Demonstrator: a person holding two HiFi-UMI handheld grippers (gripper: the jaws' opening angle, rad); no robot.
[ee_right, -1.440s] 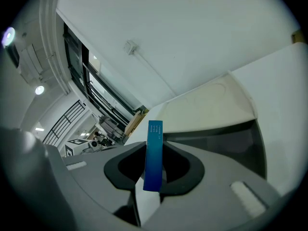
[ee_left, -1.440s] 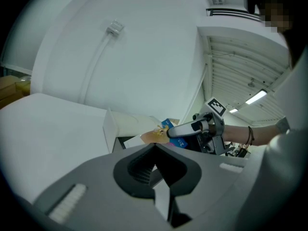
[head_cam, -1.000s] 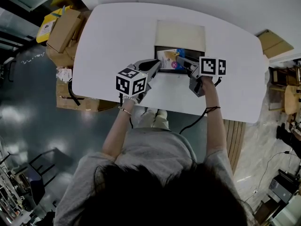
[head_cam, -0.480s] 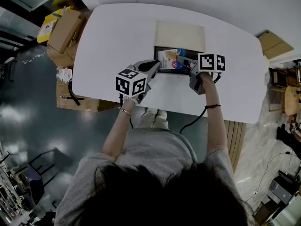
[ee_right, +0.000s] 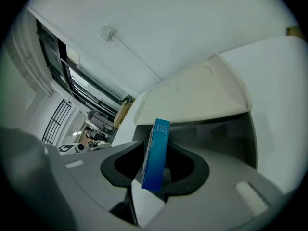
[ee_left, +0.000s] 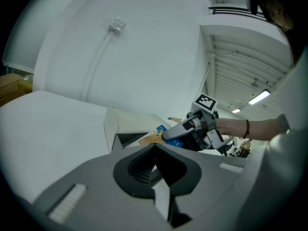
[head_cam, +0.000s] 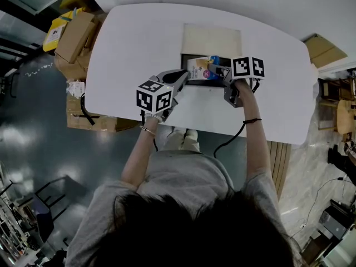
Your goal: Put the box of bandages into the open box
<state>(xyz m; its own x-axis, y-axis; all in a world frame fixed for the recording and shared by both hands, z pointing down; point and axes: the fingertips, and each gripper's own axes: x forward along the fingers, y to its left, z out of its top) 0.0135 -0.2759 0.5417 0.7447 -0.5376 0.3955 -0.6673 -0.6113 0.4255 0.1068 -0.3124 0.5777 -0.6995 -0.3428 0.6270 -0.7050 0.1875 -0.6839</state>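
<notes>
Right gripper view: the right gripper (ee_right: 155, 179) has just been opening its jaws. The blue box of bandages (ee_right: 156, 153) stands loose between them, with the open box (ee_right: 192, 93) just beyond the fingertips. It is best to let the bandages drop straight in, then back out cleanly. The left gripper (ee_left: 159, 174) is closed and empty. There are two grippers, one box of bandages and one open box.

Small print on the bandage box (ee_right: 156, 153) is unreadable.

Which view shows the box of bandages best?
The right gripper view: the box of bandages stands large between the right gripper's jaws, which have just been opening. Head view: small, at the open box. Left gripper view: mostly hidden.
</notes>
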